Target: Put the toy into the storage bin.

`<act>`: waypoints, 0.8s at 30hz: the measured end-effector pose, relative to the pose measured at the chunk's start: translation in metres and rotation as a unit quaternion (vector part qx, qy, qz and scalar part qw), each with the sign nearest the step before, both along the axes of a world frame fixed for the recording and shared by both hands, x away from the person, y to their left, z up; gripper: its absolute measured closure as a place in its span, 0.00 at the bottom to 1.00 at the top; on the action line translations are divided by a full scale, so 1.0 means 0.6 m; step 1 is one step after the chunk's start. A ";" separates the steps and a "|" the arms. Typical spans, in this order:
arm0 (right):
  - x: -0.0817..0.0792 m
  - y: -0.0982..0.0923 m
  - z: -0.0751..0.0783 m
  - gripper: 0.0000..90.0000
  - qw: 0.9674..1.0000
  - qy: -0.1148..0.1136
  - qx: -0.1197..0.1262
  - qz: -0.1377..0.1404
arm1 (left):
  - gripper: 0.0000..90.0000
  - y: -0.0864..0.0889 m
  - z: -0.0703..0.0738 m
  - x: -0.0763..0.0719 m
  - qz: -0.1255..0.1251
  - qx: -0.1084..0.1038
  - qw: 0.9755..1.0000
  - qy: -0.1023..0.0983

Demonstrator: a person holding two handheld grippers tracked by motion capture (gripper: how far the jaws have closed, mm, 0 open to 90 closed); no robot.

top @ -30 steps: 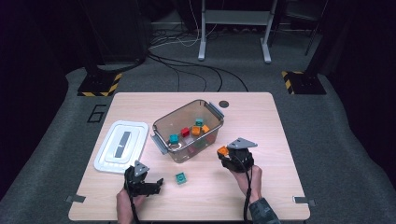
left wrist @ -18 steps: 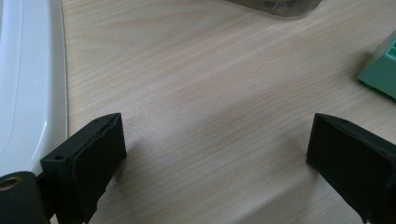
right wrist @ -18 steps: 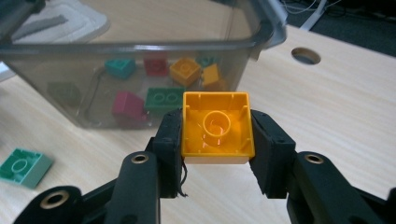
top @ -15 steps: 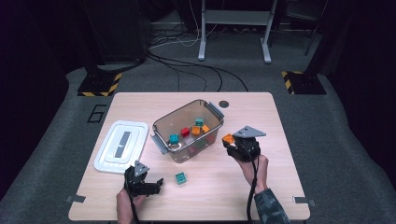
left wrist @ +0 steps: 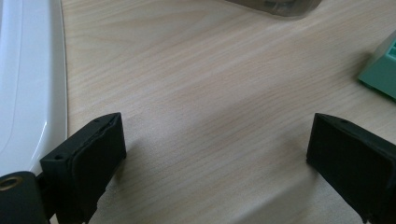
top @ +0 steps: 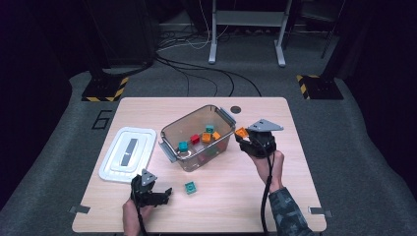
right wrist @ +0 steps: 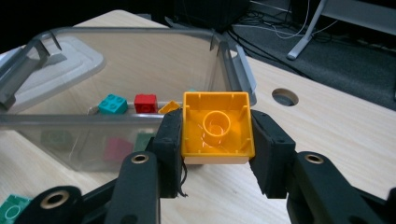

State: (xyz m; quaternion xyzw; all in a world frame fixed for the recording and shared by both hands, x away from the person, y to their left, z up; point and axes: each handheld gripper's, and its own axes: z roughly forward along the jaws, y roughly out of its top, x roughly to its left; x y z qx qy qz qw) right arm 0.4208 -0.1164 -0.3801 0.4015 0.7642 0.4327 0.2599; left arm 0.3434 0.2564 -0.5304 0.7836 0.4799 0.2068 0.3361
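My right gripper (top: 242, 135) (right wrist: 215, 135) is shut on an orange brick (top: 241, 132) (right wrist: 217, 125), held hollow side toward the camera, just right of the clear plastic bin (top: 183, 156) (right wrist: 140, 32). Inside the bin lie several bricks, among them a teal brick (right wrist: 112, 103) and a red brick (right wrist: 145, 102). My left gripper (top: 167, 192) (left wrist: 215, 154) rests low over the table near the front edge, jaws wide apart and empty. A loose green brick (top: 191, 187) (left wrist: 382, 70) lies on the table just right of it.
The bin's white lid (top: 128, 153) (left wrist: 23, 84) lies flat on the table to the left. A round hole (top: 236, 109) (right wrist: 285, 97) sits in the tabletop behind the bin. Cables and stands lie on the floor beyond the table.
My right gripper has risen with the orange brick and moved up beside the bin's right wall. The left gripper has stayed put.
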 end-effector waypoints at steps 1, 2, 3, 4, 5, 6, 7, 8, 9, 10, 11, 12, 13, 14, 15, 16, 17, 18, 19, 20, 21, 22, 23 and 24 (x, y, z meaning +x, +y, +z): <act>0.001 0.000 0.003 0.65 1.000 -0.002 0.000 -0.001 | 0.05 0.000 0.000 0.000 0.000 0.000 1.000 0.000; 0.003 0.001 0.006 0.65 1.000 -0.005 -0.001 -0.002 | 0.05 0.000 0.000 0.000 0.000 0.000 1.000 0.000; 0.005 0.001 0.010 0.65 1.000 -0.006 0.000 -0.002 | 0.05 0.000 0.000 0.000 0.000 0.000 1.000 0.000; 0.005 0.001 0.010 0.65 1.000 -0.006 0.000 -0.002 | 0.05 0.000 0.000 0.000 0.000 0.000 1.000 0.000; 0.006 0.001 0.012 0.65 1.000 -0.007 0.000 -0.001 | 0.05 0.000 0.000 0.000 0.000 0.000 1.000 0.000; 0.009 0.001 0.018 0.65 1.000 -0.011 0.001 -0.002 | 0.05 0.000 0.000 0.000 0.000 0.001 1.000 0.000; 0.010 0.002 0.020 0.65 1.000 -0.013 0.001 -0.002 | 0.05 0.000 0.000 0.000 0.000 0.001 1.000 0.000; 0.012 0.002 0.023 0.65 1.000 -0.016 0.000 -0.002 | 0.05 0.000 0.000 0.000 0.000 0.000 1.000 0.000; 0.013 0.003 0.026 0.65 1.000 -0.017 0.001 -0.003 | 0.05 0.000 0.000 0.000 0.000 0.001 1.000 0.000; 0.015 0.003 0.029 0.65 1.000 -0.020 0.002 -0.002 | 0.05 0.000 0.000 0.000 0.000 0.001 1.000 0.000; 0.017 0.004 0.032 0.65 1.000 -0.022 0.002 -0.002 | 0.05 0.000 0.000 0.000 0.000 0.001 1.000 -0.001; 0.018 0.005 0.034 0.65 1.000 -0.023 0.002 -0.002 | 0.05 0.000 0.000 0.000 0.000 0.001 1.000 -0.001; 0.021 0.008 0.037 0.65 1.000 -0.024 0.001 -0.002 | 0.05 0.001 0.001 0.000 -0.002 0.001 1.000 0.001; 0.023 0.009 0.039 0.65 1.000 -0.027 0.000 -0.001 | 0.05 0.000 0.000 0.000 0.000 -0.001 1.000 -0.001; 0.026 0.011 0.042 0.65 1.000 -0.030 0.000 -0.001 | 0.05 0.000 0.000 0.000 0.000 -0.001 1.000 -0.001; 0.028 0.013 0.044 0.65 1.000 -0.031 0.001 -0.001 | 0.05 0.000 0.000 0.000 0.000 -0.001 1.000 -0.001; 0.031 0.015 0.047 0.65 0.999 -0.034 0.002 0.000 | 0.05 0.000 0.000 0.000 -0.001 0.001 1.000 -0.001; 0.034 0.017 0.049 0.65 0.999 -0.036 0.001 0.001 | 0.05 0.001 0.001 0.000 -0.002 0.002 1.000 0.002; 0.036 0.019 0.050 0.65 0.999 -0.037 0.002 0.002 | 0.05 0.000 0.000 0.000 -0.001 0.002 1.000 0.000; 0.036 0.019 0.050 0.65 0.999 -0.037 0.002 0.002 | 0.05 0.000 0.000 0.000 -0.001 0.002 1.000 0.000; 0.043 0.023 0.053 0.65 0.999 -0.039 0.004 0.002 | 0.05 0.000 0.000 0.000 0.000 0.001 1.000 0.000; 0.043 0.023 0.053 0.65 0.999 -0.039 0.004 0.002 | 0.05 0.001 0.001 0.000 -0.002 0.001 1.000 0.002; 0.046 0.025 0.054 0.65 0.999 -0.040 0.004 0.002 | 0.05 0.000 0.000 0.000 -0.002 0.002 1.000 0.000; 0.050 0.027 0.055 0.65 0.999 -0.041 0.006 0.002 | 0.05 0.001 0.001 0.000 -0.002 0.002 1.000 0.001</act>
